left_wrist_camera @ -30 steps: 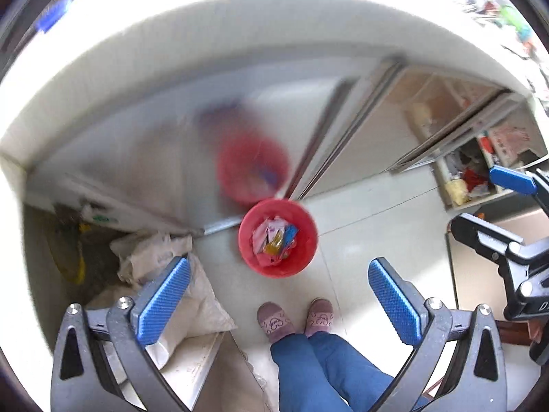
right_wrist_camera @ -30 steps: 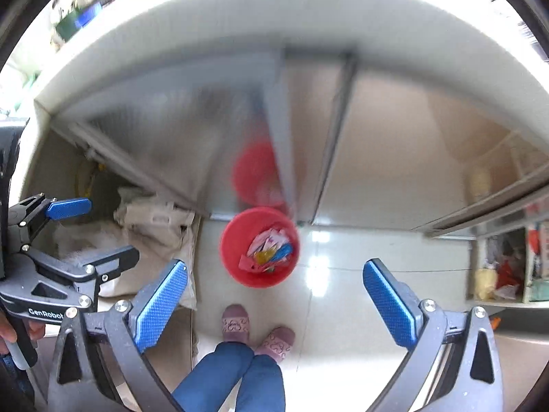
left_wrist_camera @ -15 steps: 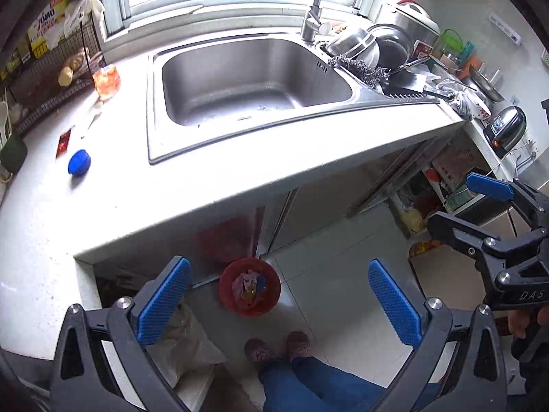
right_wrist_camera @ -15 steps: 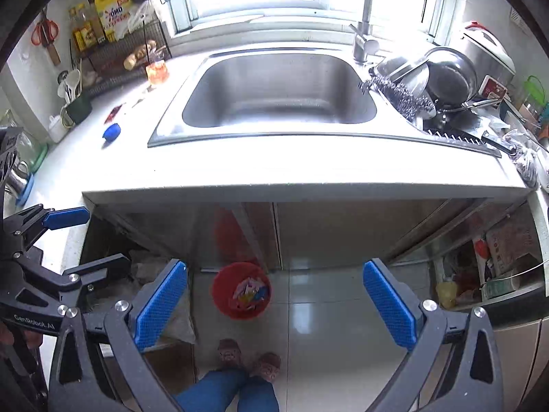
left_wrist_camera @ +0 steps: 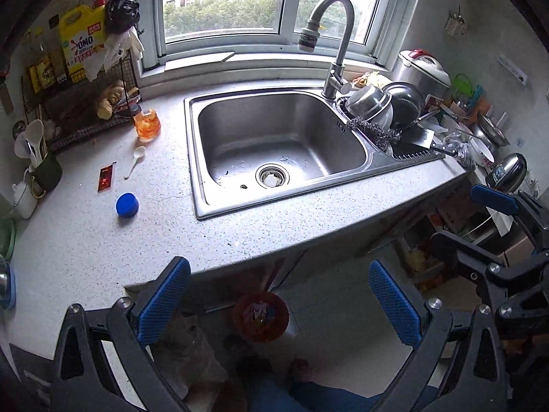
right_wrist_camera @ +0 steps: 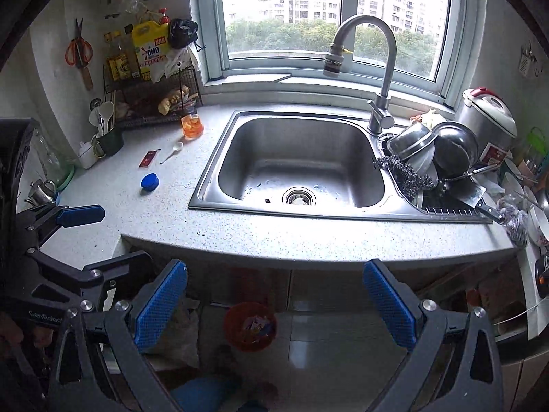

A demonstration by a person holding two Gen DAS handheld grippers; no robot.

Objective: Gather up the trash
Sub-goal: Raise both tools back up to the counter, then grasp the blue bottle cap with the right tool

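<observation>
A: How do the jaws stand?

B: Both are wide open with nothing between them. The left gripper (left_wrist_camera: 279,302) fills the bottom of its own frame, blue pads splayed; the right gripper (right_wrist_camera: 274,300) does the same in its frame.

A: And their pose?

B: Both are held above the counter (left_wrist_camera: 103,240) edge, level, looking out over it and down at the floor below. Each shows in the other's view: the right one at the right edge of the left view, the left one at the left edge of the right view, with fingers (right_wrist_camera: 10,334) wrapped on its handle at the lower left.

A: Where is the trash?

B: On the counter at left of centre in the left view: a blue cap (left_wrist_camera: 127,205), round and lying flat, and just above it a red sachet (left_wrist_camera: 106,177), thin and flat. A white spoon (left_wrist_camera: 135,160) lies right of the sachet, apart from it. Neither gripper touches them.

A: And the bin?

B: The red bin (left_wrist_camera: 260,316) stands on the floor under the counter edge, lower middle of the frame, between the pads in view, with coloured wrappers inside. The sink (left_wrist_camera: 274,147) sits centre frame; specks lie near its drain.
</observation>
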